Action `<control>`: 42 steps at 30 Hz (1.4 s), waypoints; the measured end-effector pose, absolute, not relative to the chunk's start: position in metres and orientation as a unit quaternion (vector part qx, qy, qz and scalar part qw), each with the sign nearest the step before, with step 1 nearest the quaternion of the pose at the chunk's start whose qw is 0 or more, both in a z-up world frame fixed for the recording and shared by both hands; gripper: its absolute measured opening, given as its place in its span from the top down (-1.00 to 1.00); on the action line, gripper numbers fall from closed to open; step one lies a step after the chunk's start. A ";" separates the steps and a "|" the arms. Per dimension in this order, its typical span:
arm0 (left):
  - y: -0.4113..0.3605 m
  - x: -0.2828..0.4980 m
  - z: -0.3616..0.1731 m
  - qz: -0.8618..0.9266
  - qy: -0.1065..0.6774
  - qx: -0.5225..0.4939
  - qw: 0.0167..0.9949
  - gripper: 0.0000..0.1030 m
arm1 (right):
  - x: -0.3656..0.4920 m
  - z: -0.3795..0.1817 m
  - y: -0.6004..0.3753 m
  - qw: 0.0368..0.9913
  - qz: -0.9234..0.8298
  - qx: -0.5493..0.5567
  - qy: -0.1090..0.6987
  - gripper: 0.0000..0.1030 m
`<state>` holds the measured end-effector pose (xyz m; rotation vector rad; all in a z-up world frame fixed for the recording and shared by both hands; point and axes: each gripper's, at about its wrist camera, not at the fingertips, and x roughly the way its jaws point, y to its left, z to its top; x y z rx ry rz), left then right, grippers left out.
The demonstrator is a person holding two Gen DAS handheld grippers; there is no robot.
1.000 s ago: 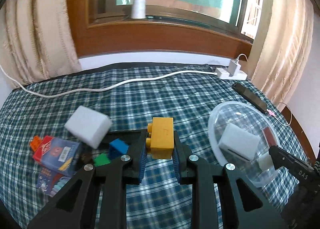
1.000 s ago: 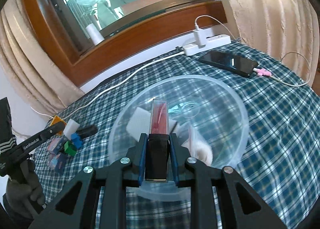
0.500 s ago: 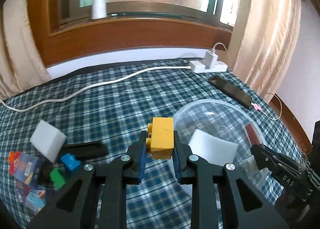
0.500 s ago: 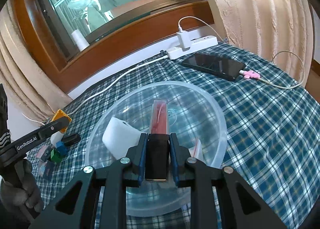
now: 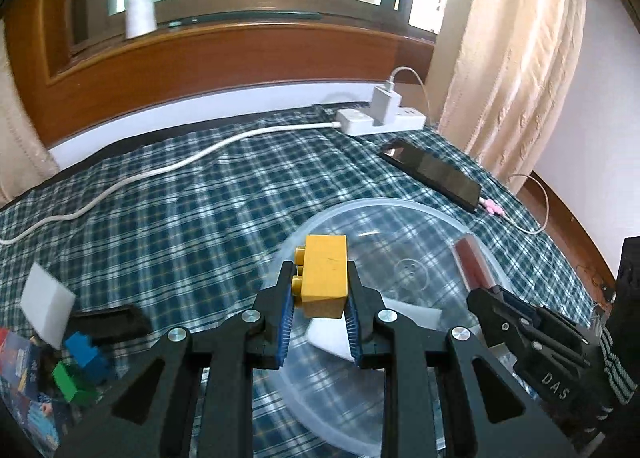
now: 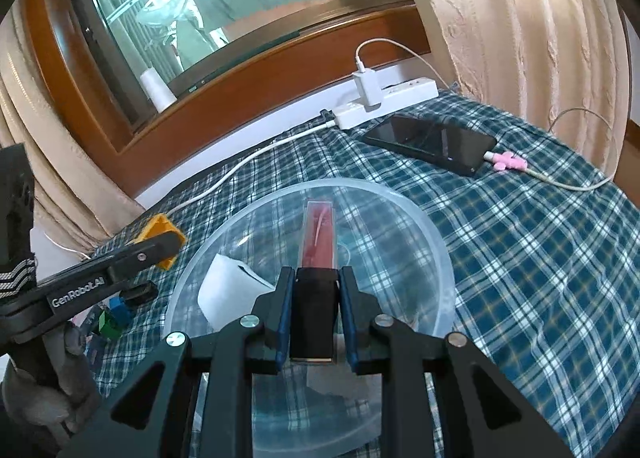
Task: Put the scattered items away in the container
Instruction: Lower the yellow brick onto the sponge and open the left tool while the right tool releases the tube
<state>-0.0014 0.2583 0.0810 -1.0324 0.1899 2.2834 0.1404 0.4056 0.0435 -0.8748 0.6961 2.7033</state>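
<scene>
We read "GenRobot.AI" on the left claw (image 6: 160, 248) in the right wrist view and "DAS" on the right claw (image 5: 486, 298) in the left wrist view; the left claw grasps the yellow block (image 5: 323, 276) above the near rim of the clear bowl (image 5: 400, 206), tilted downward. The right claw is clenched on the black cap of the red tube (image 6: 318, 236), which points into the bowl beside the white sponge (image 6: 228, 284); the checked cloth (image 6: 540, 258) lies open right of the bowl, while the phone (image 6: 432, 144) and power strip (image 6: 384, 98) occupy the far edge.

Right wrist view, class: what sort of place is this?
Probably a room at home: a checked cloth beside a wooden-framed window with curtains, and a phone charging.
</scene>
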 end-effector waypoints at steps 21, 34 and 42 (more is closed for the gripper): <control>0.290 -0.010 0.066 0.831 0.059 -0.429 0.349 0.41 | 0.147 0.048 0.397 0.103 0.927 -0.283 0.223 0.12; 0.282 -0.003 0.076 0.827 0.031 -0.431 0.360 -0.03 | 0.149 0.048 0.398 0.100 0.926 -0.280 0.230 0.07; 0.270 0.000 0.079 0.831 0.015 -0.432 0.350 -0.08 | 0.151 0.048 0.398 0.100 0.927 -0.279 0.231 -0.01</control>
